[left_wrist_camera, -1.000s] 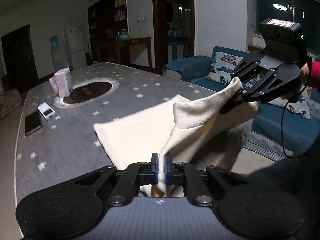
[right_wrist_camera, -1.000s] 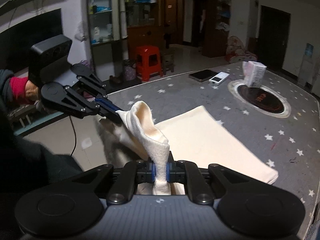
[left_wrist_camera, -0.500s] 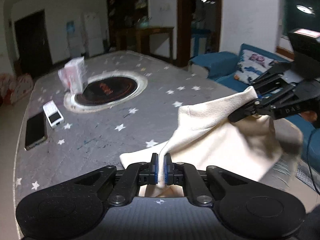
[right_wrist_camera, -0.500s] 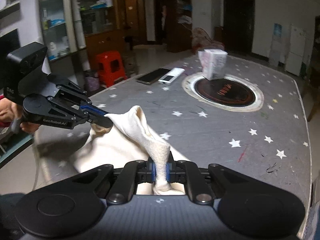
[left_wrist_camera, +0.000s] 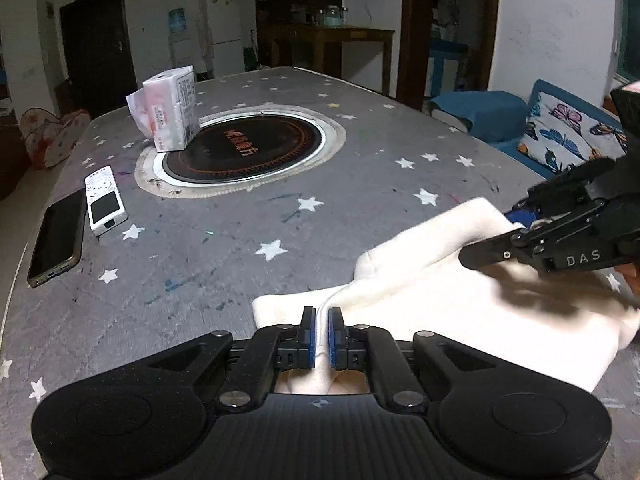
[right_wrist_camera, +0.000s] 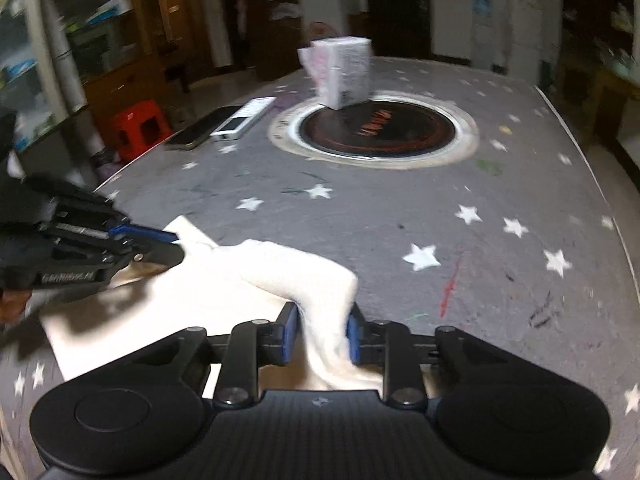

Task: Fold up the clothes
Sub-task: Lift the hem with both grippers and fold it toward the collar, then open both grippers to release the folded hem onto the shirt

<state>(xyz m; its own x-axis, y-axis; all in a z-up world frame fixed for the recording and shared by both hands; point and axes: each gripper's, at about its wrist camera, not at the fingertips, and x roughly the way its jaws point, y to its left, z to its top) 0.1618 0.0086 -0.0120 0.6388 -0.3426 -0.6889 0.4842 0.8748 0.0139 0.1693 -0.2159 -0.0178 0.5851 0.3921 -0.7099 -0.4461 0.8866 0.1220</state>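
The cream-white fleece garment point(left_wrist_camera: 460, 304) lies folded on the near edge of the grey star-printed tabletop point(left_wrist_camera: 208, 256). The left tool point(left_wrist_camera: 319, 336) is pinched tight on a ridge of the cloth. The right tool point(right_wrist_camera: 322, 336) has just been opening; its blue pads stand apart with a thick fold of cloth loose between them. Farther off lie a black smartphone point(left_wrist_camera: 56, 238) and a white remote control point(left_wrist_camera: 105, 199), side by side, then a round black induction cooktop point(left_wrist_camera: 244, 146) with a plastic-wrapped tissue pack point(left_wrist_camera: 168, 108) on its rim. Beyond stand a blue sofa point(left_wrist_camera: 520, 128), a wooden side table point(left_wrist_camera: 336, 40) and a red plastic stool point(right_wrist_camera: 140, 128).
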